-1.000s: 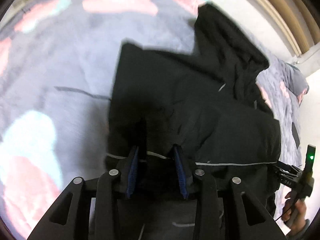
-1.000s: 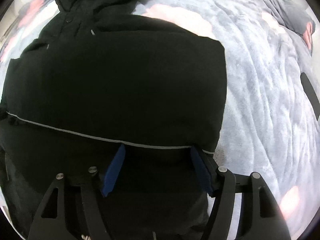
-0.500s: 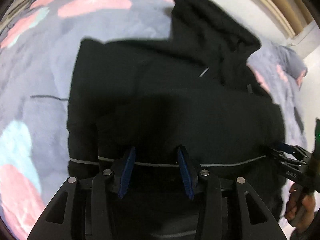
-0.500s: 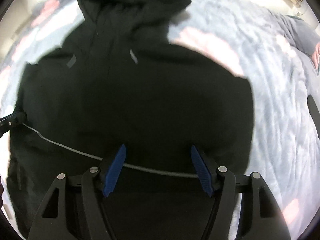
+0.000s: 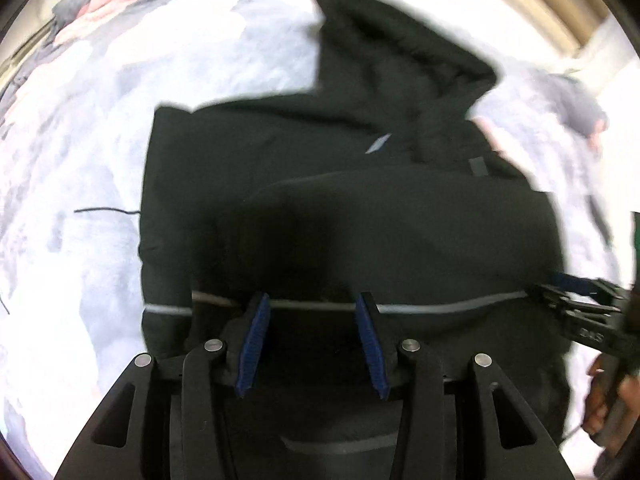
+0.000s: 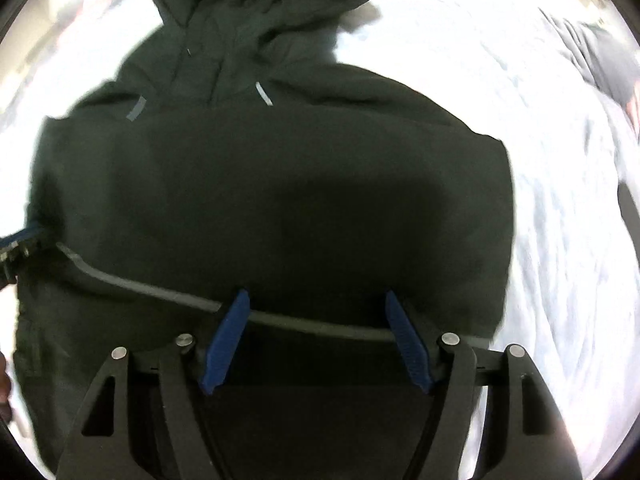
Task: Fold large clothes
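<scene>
A black hooded jacket [image 5: 360,208] lies on the bed, its lower part folded up over the body and its hood [image 6: 264,12] at the far end. A grey reflective stripe [image 6: 160,286] marks the folded edge. My left gripper [image 5: 311,306] hovers over that stripe near the jacket's left side, jaws apart, with the stripe running straight between the blue pads and not pinched. My right gripper [image 6: 316,312] stands over the same stripe further right; its jaws are opening and the cloth lies flat between them. Each gripper shows at the edge of the other's view, the right gripper [image 5: 560,294] and the left gripper [image 6: 16,240].
A pale grey blanket [image 6: 560,240] with pink patches covers the bed around the jacket. A thin dark cord [image 5: 104,211] lies on it to the left. A person's hand [image 5: 600,400] holds the right gripper. A wooden frame [image 5: 540,0] borders the far side.
Both grippers have carried the striped hem toward the hood, so the folded lower part now covers more of the jacket. Both pairs of jaws stand wider than before.
</scene>
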